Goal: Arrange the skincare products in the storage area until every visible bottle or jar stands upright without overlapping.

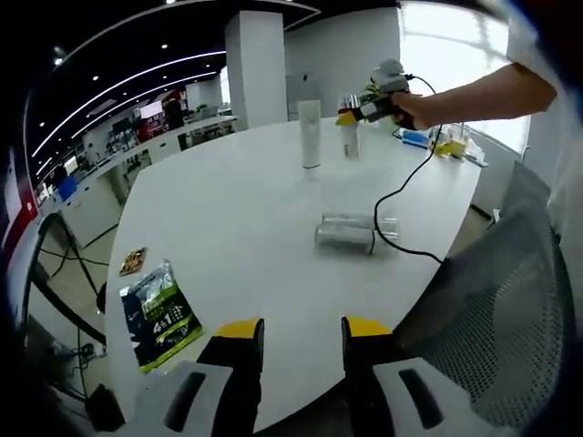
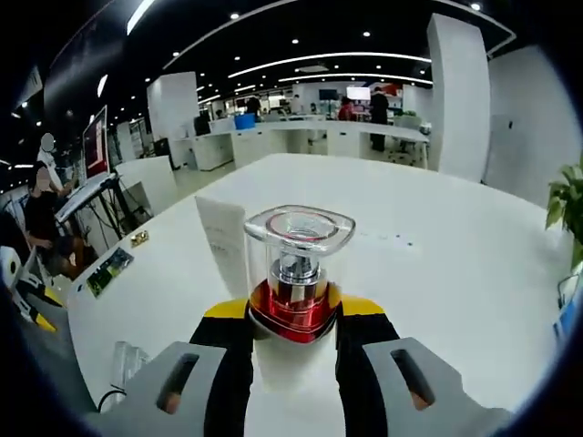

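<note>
Left gripper view: the left gripper (image 1: 302, 339) is seen with jaws apart, nothing between them. On the white table (image 1: 237, 228), a clear bottle (image 1: 348, 233) lies on its side at 1 o'clock; a white tube (image 1: 311, 134) stands at 12. Print on the green packet (image 1: 159, 314) at 9 o'clock is unreadable.

Right gripper view: the right gripper (image 2: 291, 314) is closed on the red-collared bottle (image 2: 296, 278), held upright over the table; its lower body is hidden, no label legible.
</note>
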